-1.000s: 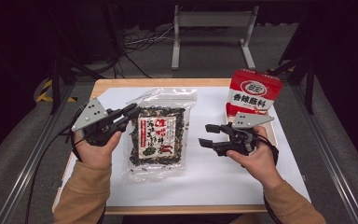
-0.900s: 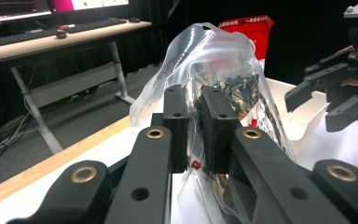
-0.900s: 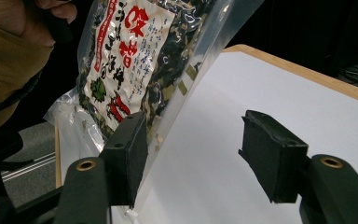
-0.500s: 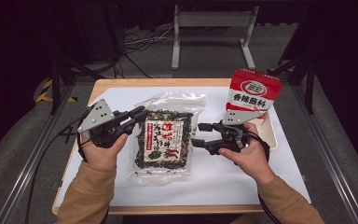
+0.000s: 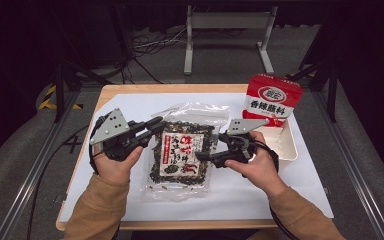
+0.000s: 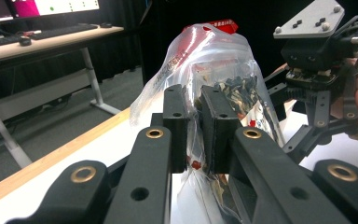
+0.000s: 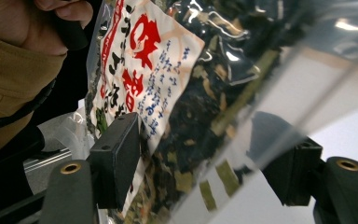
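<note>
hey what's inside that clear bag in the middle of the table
The clear bag holds dark dried flakes, probably seaweed, behind a printed label. The label covers whatever lies behind it.

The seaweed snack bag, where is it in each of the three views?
High view: seaweed snack bag at table centre, between both hand-held grippers.
Left gripper view: centre, clear edge pinched between the jaws.
Right gripper view: across the frame, between open jaws.
Shared landmark: its red-lettered label.

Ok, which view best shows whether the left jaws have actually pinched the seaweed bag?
The left gripper view: the left gripper has its jaws closed on a fold of the clear seaweed bag. The high view shows those jaws only reaching the bag's edge. The right gripper view shows the bag's label between open jaws.
</note>
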Demonstrator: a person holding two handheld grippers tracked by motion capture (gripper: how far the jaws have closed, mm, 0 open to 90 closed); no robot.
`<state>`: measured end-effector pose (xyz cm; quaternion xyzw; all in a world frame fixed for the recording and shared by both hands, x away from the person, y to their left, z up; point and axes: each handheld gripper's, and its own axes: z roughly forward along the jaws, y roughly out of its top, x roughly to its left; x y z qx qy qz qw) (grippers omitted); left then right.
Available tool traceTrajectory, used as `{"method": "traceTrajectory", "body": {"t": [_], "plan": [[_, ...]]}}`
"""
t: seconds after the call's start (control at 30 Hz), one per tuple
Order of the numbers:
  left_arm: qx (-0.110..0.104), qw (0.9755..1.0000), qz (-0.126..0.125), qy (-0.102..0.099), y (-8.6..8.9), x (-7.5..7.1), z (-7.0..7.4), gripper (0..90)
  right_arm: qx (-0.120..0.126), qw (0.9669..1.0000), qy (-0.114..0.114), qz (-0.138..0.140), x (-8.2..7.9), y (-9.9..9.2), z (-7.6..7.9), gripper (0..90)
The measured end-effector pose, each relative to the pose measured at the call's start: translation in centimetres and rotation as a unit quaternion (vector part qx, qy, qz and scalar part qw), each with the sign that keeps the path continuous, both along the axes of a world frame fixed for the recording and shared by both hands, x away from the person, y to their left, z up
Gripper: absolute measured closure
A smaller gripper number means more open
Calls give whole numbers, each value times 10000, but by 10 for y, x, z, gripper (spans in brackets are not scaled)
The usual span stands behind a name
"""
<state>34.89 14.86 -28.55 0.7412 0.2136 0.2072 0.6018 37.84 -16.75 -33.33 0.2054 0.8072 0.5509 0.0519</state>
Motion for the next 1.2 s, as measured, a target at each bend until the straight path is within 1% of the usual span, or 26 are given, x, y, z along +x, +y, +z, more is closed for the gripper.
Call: {"method": "traceTrajectory", "body": {"t": [0.17, 0.3, 0.33, 0.4, 0.43, 0.47, 0.53, 0.63, 0.7, 0.73, 0.93, 1.1, 1.2], "plan": [[-41, 10000, -56, -3, -1, 0, -1, 810, 28, 9999, 40, 115, 0, 4, -1, 339], [21, 9999, -120, -17, -2, 1, -2, 809, -26, 9995, 74, 293, 1, 7, -2, 394], [13, 9999, -122, -20, -3, 1, -2, 809, -54, 9994, 80, 341, 1, 7, -3, 425], [2, 9999, -127, 2, -2, 1, -2, 809, -59, 9987, 196, 476, 2, 6, -4, 500], [-3, 9999, -125, 1, -2, 1, -3, 809, -49, 9983, 217, 531, 3, 5, -4, 529], [-2, 9999, -123, 2, -2, 1, -3, 808, -46, 9975, 290, 644, 4, 4, -4, 574], [23, 9999, -145, 0, -3, 1, -3, 808, -66, 9973, 275, 675, 4, 3, -4, 586], [96, 9999, -132, -13, -4, 1, -2, 806, -150, 9963, 259, 805, 5, 2, -4, 637], [128, 9998, -122, -2, -5, 0, -3, 806, -240, 9960, 187, 842, 6, 2, -4, 659], [127, 9998, -131, 21, -5, 1, -3, 806, -288, 9958, 114, 867, 6, 1, -4, 675], [155, 9998, -134, 64, -6, 2, -3, 805, -337, 9948, 12, 965, 6, -1, -4, 706], [173, 9997, -152, 67, -6, 3, -4, 800, -258, 9935, 128, 1102, 8, -3, -5, 742], [87, 9999, -95, 91, -4, 2, -3, 772, -240, 9931, 152, 1135, 7, -3, -4, 747]]}}
